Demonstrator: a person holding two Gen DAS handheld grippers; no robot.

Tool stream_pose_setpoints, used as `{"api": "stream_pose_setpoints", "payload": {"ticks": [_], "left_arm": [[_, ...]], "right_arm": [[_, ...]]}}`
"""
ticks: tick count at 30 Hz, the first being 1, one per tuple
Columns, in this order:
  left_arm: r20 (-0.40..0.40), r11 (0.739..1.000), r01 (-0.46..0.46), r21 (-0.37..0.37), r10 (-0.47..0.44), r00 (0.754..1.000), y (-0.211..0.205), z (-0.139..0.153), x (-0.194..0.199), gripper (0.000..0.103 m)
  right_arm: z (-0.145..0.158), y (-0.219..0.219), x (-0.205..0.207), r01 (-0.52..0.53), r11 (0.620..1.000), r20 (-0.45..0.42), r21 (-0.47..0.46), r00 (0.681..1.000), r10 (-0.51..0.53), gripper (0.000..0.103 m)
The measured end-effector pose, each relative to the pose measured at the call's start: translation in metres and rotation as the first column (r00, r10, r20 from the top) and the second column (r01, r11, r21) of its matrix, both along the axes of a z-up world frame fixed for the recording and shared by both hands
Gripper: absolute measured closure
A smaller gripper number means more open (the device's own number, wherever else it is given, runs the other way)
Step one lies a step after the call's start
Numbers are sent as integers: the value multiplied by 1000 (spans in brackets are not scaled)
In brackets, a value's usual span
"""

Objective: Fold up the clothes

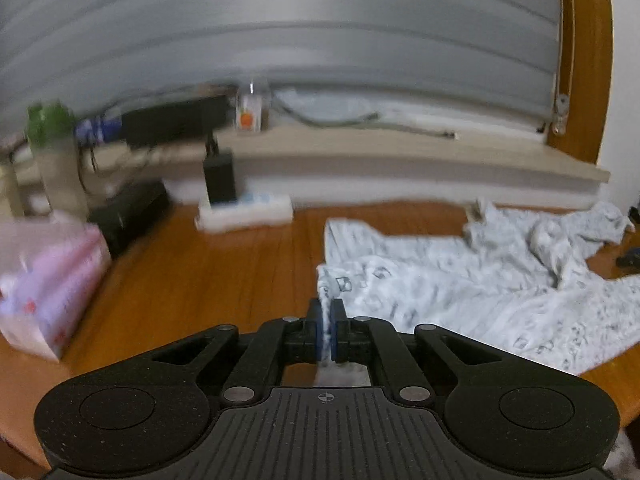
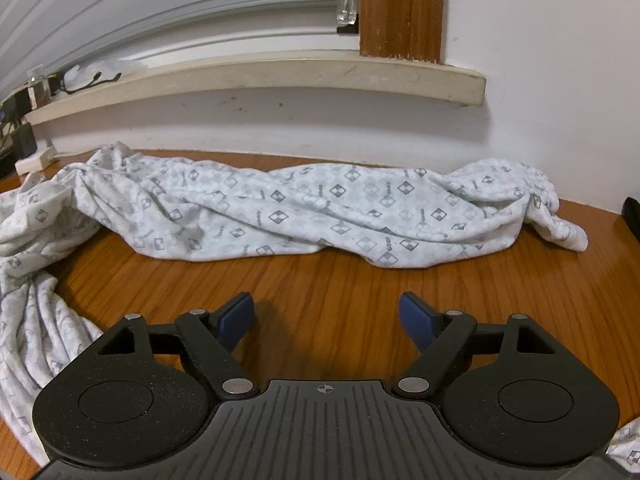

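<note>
A white garment (image 1: 480, 292) printed with grey diamonds lies crumpled on the wooden table (image 1: 224, 264). My left gripper (image 1: 327, 312) is shut on a pinched edge of this garment, and the cloth runs up between its blue pads (image 1: 317, 332). In the right wrist view the same garment (image 2: 304, 212) stretches in a long bunched roll along the wall, with a second part hanging down at the left (image 2: 36, 320). My right gripper (image 2: 326, 312) stands open above bare table (image 2: 328, 280), with nothing between its blue pads (image 2: 416, 320).
A pink-and-white bag (image 1: 48, 280) stands at the table's left. A white power strip (image 1: 244, 210) with a black adapter, a black box (image 1: 128, 216) and clutter on the window sill (image 1: 360, 148) line the back. A wooden frame (image 2: 400, 8) rises at the wall.
</note>
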State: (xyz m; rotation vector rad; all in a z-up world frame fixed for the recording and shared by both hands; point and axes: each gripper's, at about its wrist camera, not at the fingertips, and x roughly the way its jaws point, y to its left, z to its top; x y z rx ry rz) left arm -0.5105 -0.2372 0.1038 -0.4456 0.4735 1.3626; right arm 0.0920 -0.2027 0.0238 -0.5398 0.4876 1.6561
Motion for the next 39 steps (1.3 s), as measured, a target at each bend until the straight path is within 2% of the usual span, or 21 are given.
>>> {"api": "stream_pose_setpoints", "payload": {"ticks": [5,7,10,15,18,20,21,22,24,27,30,32,35,37,38,39], "left_arm": [[12,1000,-22,-22,23,1000,-3,-15,-4,97],[15,999,-29,-22,29,999,0,-15,-6,88],[4,999,-31,-14,31,1000,4,-12,-6,85],[-6,999,-37,-6,37,999,16,-7,-5,85],[9,999,-30,-11,30,1000,34,-4,-3,85],[22,1000,-23,-15,23,1000,47,-3,0,75],[29,1000,-18,-16,18,999,57,-3,4,63],[34,1000,-10,-21,11,999,67,-4,8,57],[44,999,13,-42,-11,999,91,-6,16,55],[42,995,36,-91,-32,999,129,-16,25,44],[6,991,41,-130,-40,999,161,-28,34,44],[-17,987,41,-153,-44,999,179,-37,38,45],[-39,985,43,-168,-50,998,194,-47,42,56],[-48,988,55,-147,-62,997,195,-49,45,81],[-52,989,58,-138,-66,996,195,-48,46,84],[-69,991,56,-118,-64,996,193,-45,47,95]], "right_arm": [[0,0,-1,-3,1000,3,-1,1000,3,22],[0,-1,-2,1,1000,11,3,1000,-1,22],[4,-4,-9,7,1000,27,23,1000,-7,23],[25,-8,-31,-73,995,-32,61,997,75,27],[38,0,-58,-151,985,-37,84,987,154,27],[42,11,-79,-208,975,-31,81,977,211,26],[41,16,-89,-230,970,-24,80,972,232,26],[40,21,-98,-245,967,-18,75,969,247,26],[33,32,-115,-279,959,-27,54,959,281,26],[28,44,-134,-318,948,-81,25,944,319,28],[34,54,-147,-339,940,-110,34,934,341,30],[39,60,-152,-345,937,-85,50,934,348,30],[39,75,-157,-357,934,-56,31,932,358,29],[31,88,-156,-368,930,-56,-17,929,366,29],[25,95,-155,-376,925,-71,-54,926,372,29],[18,101,-153,-380,922,-83,-78,924,374,31]]}}
